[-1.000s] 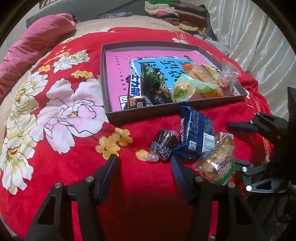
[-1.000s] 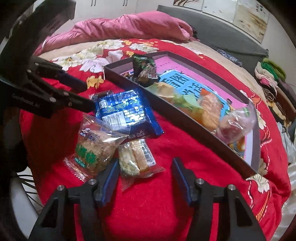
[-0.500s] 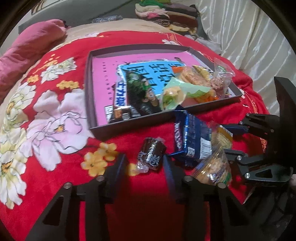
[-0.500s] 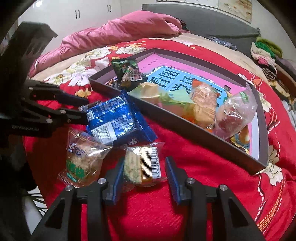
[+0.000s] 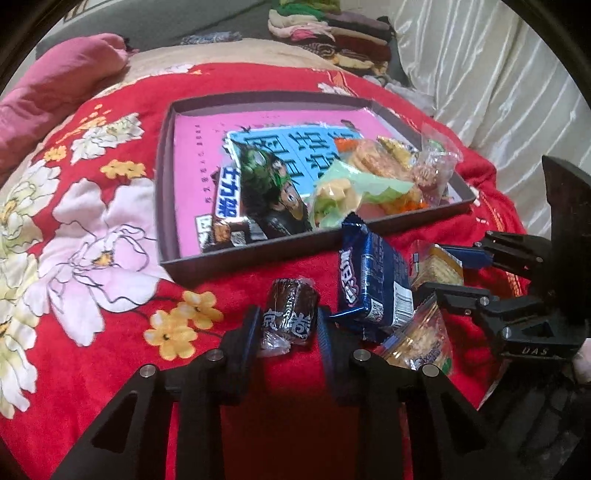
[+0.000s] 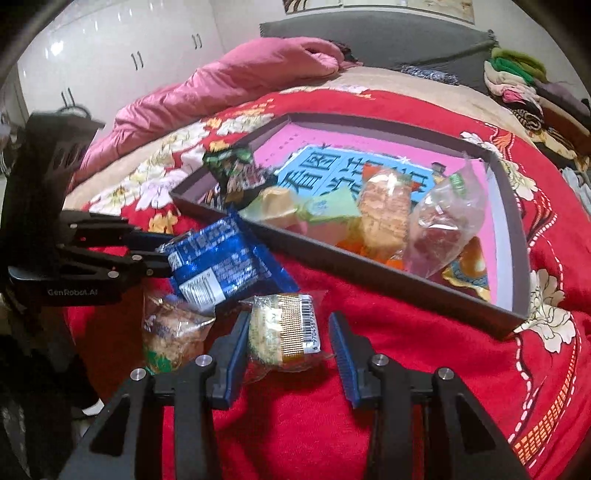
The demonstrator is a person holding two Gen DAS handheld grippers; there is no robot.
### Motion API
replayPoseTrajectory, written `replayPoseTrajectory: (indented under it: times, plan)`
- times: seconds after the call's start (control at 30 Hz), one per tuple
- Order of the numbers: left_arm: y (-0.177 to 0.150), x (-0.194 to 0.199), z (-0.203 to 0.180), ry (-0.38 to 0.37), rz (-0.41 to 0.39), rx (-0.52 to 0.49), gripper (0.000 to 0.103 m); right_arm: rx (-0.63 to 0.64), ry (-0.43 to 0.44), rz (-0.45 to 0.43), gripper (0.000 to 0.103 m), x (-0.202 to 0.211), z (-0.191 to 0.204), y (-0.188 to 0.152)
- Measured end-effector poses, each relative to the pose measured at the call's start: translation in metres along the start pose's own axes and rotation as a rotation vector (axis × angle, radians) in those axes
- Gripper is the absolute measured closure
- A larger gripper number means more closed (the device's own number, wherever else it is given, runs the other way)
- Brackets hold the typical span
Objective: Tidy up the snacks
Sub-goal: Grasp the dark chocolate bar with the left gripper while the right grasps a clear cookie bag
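A dark shallow tray [image 5: 258, 254] [image 6: 369, 273] with a pink printed bottom lies on the red flowered bedspread and holds several snack packs. In front of it lie a blue pack [image 5: 373, 280] [image 6: 214, 258] and a clear bag of crackers [image 5: 417, 343] [image 6: 170, 332]. My left gripper [image 5: 288, 325] [image 6: 166, 254] has a brown wrapped candy [image 5: 291, 314] between its jaws, which are closing with both pads against it. My right gripper [image 6: 288, 332] [image 5: 439, 271] is shut on a small yellow cracker pack [image 6: 284, 328] [image 5: 439, 266] beside the blue pack.
A pink quilt [image 5: 55, 77] [image 6: 221, 81] lies bunched at the far side of the bed. Folded clothes [image 5: 332, 33] are stacked behind the tray, with white cloth [image 5: 480, 74] to their right. White cupboard doors [image 6: 92, 55] stand beyond the bed. The bed's edge runs just below both grippers.
My left gripper came forward and its jaws narrowed onto the brown candy. My right gripper's jaws closed in on the yellow cracker pack, and that gripper rolled, tilting its view.
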State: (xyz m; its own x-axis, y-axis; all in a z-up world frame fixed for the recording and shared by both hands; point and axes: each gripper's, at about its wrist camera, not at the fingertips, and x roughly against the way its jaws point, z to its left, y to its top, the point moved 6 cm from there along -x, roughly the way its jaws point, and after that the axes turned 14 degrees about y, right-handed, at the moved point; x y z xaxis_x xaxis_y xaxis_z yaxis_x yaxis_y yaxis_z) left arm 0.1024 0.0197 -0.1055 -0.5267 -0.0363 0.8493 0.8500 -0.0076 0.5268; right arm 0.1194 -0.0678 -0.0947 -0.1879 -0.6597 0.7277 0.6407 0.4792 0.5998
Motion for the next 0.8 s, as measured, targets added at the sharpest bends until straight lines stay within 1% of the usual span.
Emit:
replayPoseTrajectory:
  times: [0.17,0.37,0.63,0.8]
  plan:
    - [0.005,0.016,0.013,-0.011,-0.029,0.064,0.072,-0.044,0.029,-0.077,0.06,0.016,-0.006,0.008]
    - [0.014,0.033,0.026,-0.007,-0.07,0.123,0.072,-0.048,0.041,-0.175,0.06,0.035,-0.005,0.02]
    - [0.025,0.04,0.031,0.001,-0.103,0.153,0.072,-0.052,0.005,-0.274,0.06,0.06,-0.011,0.028]
    - [0.03,0.038,0.038,0.032,-0.114,0.169,0.072,-0.072,-0.024,-0.316,0.06,0.073,-0.021,0.03]
